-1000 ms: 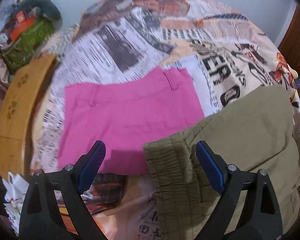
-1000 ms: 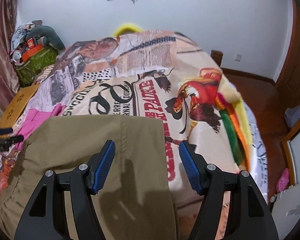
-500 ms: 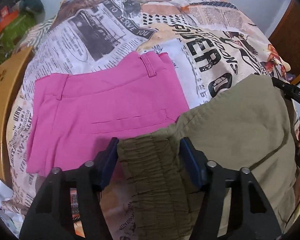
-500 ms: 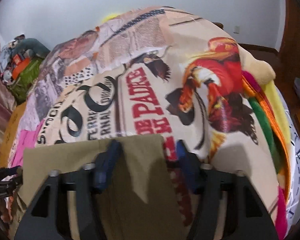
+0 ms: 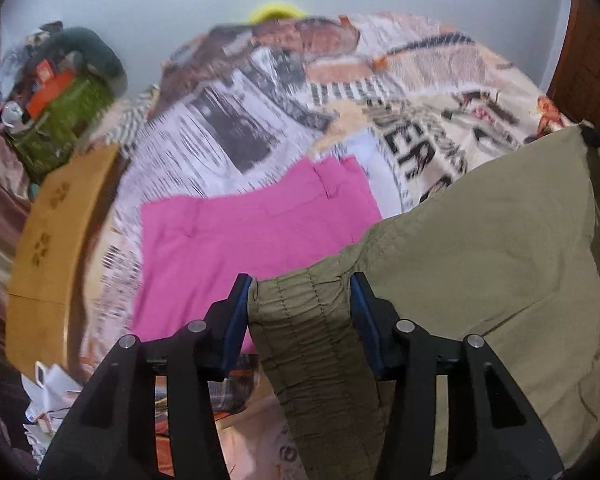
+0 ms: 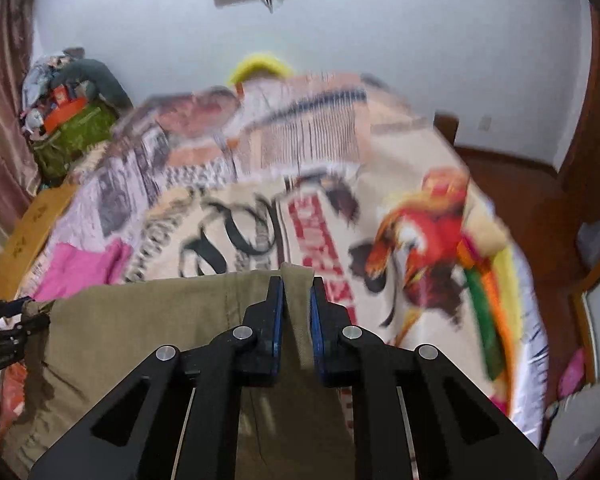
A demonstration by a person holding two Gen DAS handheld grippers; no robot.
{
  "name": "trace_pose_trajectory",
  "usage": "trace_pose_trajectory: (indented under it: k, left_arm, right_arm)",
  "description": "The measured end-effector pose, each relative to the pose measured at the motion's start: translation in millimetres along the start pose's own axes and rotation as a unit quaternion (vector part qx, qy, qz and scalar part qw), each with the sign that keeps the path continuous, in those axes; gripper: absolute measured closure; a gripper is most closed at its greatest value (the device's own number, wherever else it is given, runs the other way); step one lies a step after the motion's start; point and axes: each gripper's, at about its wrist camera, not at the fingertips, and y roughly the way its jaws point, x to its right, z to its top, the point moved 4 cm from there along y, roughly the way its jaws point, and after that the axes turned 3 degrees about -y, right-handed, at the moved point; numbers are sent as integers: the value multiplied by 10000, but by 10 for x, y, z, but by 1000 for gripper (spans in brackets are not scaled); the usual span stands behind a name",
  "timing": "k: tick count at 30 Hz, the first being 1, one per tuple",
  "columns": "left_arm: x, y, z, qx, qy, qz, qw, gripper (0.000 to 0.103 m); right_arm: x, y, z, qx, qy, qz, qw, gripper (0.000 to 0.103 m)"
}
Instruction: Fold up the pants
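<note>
Now the left tongs (image 5: 300, 312) are closing on the gathered waistband of the olive pants (image 5: 480, 248), pads pressing it. Right tongs (image 6: 297, 312) are clenched on the pants' far corner. Pink shorts (image 5: 244, 240) lie at ten o'clock on the bed (image 5: 228, 128).

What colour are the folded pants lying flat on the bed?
Bright pink. The folded pants show best in the left wrist view, beside the olive pants.

Pants (image 5: 480, 240) lie on the bed (image 5: 260, 120), right of folded shorts (image 5: 240, 236).
</note>
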Motion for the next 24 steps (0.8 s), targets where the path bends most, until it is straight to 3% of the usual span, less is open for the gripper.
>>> trace_pose_trajectory:
  k: [6, 10, 24]
  left_arm:
    - [-34, -595, 210, 585, -58, 46, 9983, 54]
    - [-43, -894, 222, 745, -42, 38, 9972, 54]
    - [45, -1495, -186, 869, 180, -123, 9960, 54]
  right_arm:
    - [-115, -687, 356, 707, 24, 37, 9975, 92]
    - [-188, -1066, 379, 938, 14, 107, 9955, 92]
    - [-304, -1668, -83, 894, -156, 121, 9958, 92]
